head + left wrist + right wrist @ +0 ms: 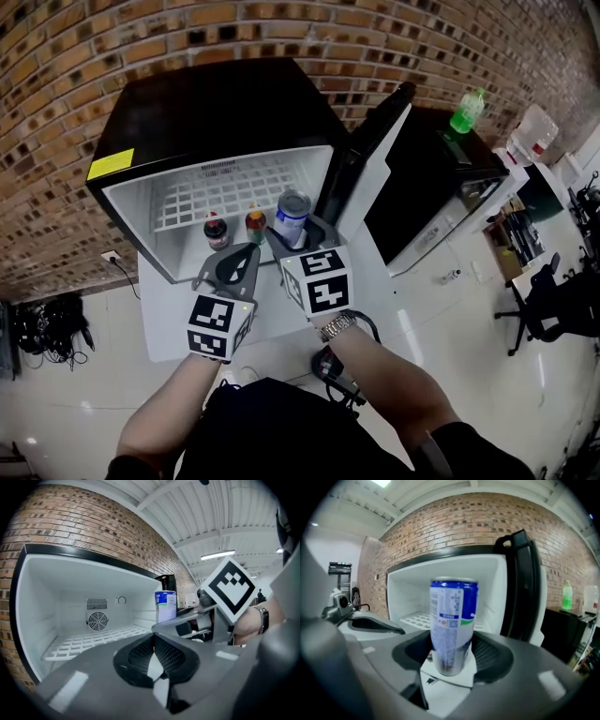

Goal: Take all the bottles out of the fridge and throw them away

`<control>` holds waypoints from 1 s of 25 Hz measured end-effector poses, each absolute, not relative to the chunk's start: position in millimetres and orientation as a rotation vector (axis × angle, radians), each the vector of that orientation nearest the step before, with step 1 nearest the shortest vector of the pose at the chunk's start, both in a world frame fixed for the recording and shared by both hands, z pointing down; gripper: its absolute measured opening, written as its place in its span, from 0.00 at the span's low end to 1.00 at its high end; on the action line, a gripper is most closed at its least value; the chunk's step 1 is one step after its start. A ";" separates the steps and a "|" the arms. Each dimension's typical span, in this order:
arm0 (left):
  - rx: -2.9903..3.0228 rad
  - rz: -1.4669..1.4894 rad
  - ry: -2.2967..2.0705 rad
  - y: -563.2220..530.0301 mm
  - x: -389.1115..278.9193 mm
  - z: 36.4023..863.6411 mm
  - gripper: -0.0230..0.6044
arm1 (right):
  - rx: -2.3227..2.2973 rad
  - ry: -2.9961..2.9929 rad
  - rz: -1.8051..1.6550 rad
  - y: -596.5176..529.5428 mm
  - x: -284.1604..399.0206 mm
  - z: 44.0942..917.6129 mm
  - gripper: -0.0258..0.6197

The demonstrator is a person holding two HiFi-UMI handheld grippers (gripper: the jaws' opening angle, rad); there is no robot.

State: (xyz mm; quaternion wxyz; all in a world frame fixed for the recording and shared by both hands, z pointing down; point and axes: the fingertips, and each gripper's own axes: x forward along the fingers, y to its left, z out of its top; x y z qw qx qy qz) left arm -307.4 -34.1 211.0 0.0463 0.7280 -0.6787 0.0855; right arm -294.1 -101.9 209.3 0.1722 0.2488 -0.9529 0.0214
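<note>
The small black fridge (216, 112) stands open against the brick wall. Low inside it stand a dark cola bottle (217, 230) and a bottle with a red and green label (255, 224). My right gripper (296, 236) is shut on a blue and white can (293, 217), held upright just in front of the fridge opening; the can (453, 623) sits between the pads in the right gripper view. My left gripper (240, 264) is beside it on the left, its jaws closed tip to tip with nothing between them (154, 636). The can (165, 605) also shows in the left gripper view.
The fridge door (373, 173) hangs open at the right. A black cabinet (441, 187) beyond it carries a green bottle (467, 111). A small bottle (452, 277) lies on the floor, an office chair (553, 309) stands far right, and cables (47, 323) lie at the left.
</note>
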 end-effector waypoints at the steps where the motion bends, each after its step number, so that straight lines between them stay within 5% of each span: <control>1: 2.223 0.264 -2.066 -34.9 -298.5 212.3 0.04 | 0.698 -2.704 0.062 -98.6 -285.0 211.1 0.45; 25: 2.285 0.488 -1.725 -44.5 -80.1 313.7 0.04 | 0.777 -2.518 0.367 -70.4 -53.3 337.3 0.45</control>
